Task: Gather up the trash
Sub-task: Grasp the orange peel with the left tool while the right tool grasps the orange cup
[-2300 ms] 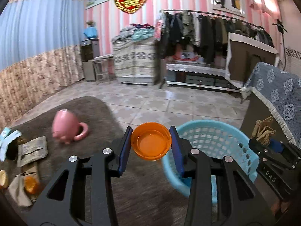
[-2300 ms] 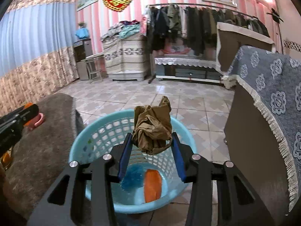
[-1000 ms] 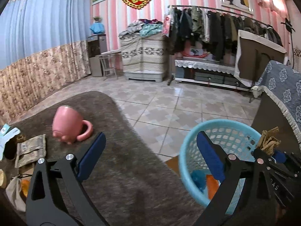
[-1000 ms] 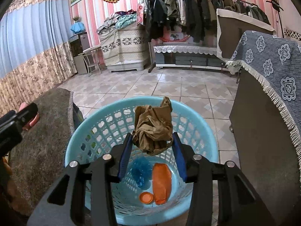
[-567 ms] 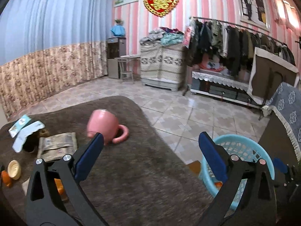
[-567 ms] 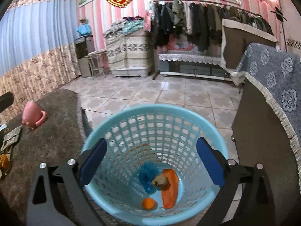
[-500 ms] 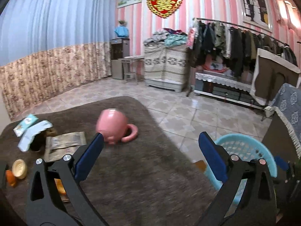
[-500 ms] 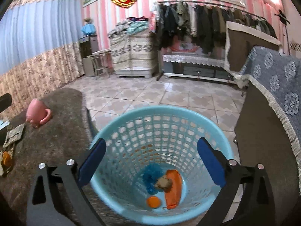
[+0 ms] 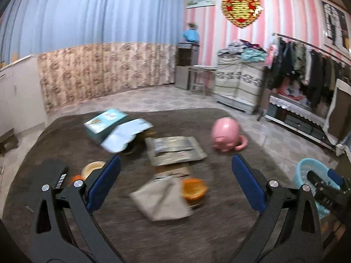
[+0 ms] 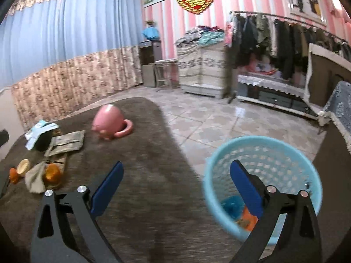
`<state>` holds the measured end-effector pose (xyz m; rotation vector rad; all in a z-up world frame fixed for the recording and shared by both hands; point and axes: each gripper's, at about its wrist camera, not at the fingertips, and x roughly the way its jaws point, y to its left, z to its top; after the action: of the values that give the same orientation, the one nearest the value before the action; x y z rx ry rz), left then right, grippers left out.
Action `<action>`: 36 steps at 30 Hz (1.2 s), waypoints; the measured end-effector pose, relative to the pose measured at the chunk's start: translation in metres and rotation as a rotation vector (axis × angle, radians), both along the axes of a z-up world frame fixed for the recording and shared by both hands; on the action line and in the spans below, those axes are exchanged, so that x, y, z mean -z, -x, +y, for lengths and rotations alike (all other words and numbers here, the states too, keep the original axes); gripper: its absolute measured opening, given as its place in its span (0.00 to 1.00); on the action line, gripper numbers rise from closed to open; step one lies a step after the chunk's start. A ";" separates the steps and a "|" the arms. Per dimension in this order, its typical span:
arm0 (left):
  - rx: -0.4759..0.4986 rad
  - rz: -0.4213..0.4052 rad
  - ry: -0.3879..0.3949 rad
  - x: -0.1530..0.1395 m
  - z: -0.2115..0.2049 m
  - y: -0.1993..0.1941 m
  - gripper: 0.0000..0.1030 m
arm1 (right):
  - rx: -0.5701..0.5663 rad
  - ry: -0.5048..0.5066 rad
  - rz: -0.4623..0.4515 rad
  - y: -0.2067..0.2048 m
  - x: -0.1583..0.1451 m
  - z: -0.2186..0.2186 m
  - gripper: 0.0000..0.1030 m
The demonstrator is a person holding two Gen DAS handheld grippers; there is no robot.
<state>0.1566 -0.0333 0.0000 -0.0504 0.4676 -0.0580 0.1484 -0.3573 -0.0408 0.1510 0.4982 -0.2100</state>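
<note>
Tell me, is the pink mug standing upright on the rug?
No. The pink mug lies tipped on the brown rug, resting on its rim with its handle against the rug.

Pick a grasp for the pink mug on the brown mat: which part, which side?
Judging from its pose, take the pink mug across its rounded body, claw coming from above. It lies mouth-down with its handle flat on the brown mat, so rim and handle offer little purchase.
</note>
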 end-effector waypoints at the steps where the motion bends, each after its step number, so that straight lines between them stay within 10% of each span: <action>1: -0.022 0.005 -0.010 0.003 0.013 0.001 0.95 | -0.011 -0.008 0.002 -0.001 0.001 0.006 0.93; 19: -0.222 0.195 -0.100 0.074 0.162 -0.040 0.94 | -0.323 0.084 0.137 -0.059 0.023 0.143 0.92; 36: -0.079 0.272 -0.037 0.090 0.164 -0.064 0.23 | -0.484 0.101 0.219 -0.089 0.039 0.182 0.49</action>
<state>0.2204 0.1304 -0.0896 -0.0407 0.7374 0.0360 0.2370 -0.1752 -0.0803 -0.0941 0.7245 0.2242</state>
